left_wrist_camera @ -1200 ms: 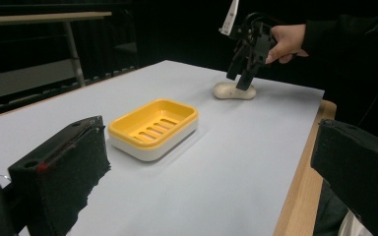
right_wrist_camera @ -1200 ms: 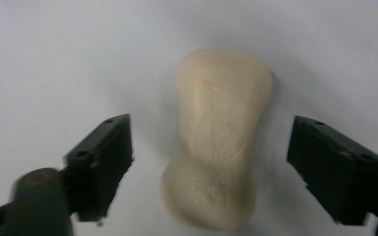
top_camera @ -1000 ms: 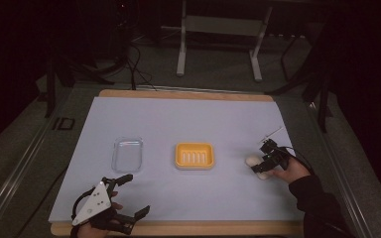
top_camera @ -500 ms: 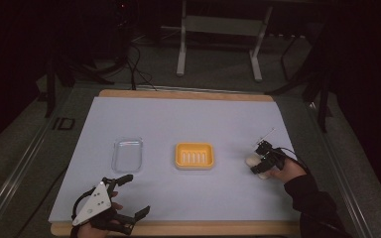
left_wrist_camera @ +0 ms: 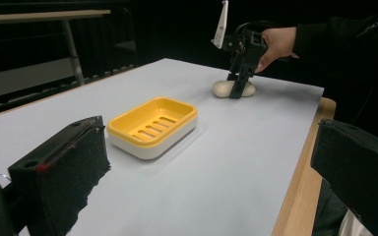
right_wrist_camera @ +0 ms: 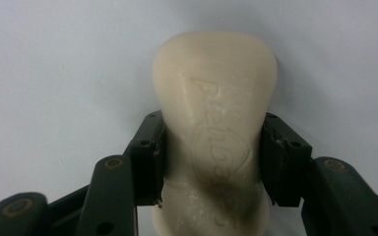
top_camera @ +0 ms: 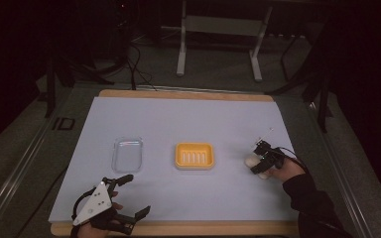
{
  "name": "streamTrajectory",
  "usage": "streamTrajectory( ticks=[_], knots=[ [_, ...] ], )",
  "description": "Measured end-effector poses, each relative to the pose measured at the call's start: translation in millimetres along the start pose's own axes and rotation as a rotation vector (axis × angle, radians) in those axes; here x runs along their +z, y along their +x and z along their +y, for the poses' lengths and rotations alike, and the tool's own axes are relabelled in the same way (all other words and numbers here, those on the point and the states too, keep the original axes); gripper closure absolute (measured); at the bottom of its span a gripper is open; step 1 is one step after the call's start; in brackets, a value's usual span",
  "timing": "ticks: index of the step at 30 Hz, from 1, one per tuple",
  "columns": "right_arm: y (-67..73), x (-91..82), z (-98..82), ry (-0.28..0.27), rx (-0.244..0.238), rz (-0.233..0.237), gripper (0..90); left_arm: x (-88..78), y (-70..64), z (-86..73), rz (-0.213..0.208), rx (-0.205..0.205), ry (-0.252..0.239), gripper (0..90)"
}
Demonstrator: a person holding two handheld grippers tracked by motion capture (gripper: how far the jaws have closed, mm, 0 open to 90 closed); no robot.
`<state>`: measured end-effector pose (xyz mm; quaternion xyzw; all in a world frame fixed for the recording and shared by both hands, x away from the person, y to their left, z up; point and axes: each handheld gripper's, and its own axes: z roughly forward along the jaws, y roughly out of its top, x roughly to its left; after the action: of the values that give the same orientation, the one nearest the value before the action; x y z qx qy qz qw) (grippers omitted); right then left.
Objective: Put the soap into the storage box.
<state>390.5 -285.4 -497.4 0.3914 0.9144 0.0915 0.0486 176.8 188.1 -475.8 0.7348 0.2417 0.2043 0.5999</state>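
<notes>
Lab-like recording room: dark surround, white-covered table [top_camera: 188,119], metal stand legs [top_camera: 218,44], floor cables [top_camera: 129,59].

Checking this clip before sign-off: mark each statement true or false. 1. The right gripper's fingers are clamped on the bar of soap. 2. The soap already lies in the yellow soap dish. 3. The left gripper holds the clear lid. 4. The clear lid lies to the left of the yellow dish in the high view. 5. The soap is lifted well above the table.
1. True: the right gripper has its fingers pressed against both sides of the soap, having just closed.
2. False: the yellow soap dish is empty; the soap lies on the white table cover to its right.
3. False: the left gripper is open and holds nothing.
4. True: the clear lid lies left of the dish.
5. False: it rests on the table.
</notes>
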Motion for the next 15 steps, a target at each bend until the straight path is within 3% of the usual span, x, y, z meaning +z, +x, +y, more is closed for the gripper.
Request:
streamTrajectory(
  ticks=[15],
  knots=[
    [-7.6,-20.3,1.9,-0.011,-0.015,0.006,50.0,0.4,0.2,-0.1,0.0,0.001,0.003,1.1]
  ],
)
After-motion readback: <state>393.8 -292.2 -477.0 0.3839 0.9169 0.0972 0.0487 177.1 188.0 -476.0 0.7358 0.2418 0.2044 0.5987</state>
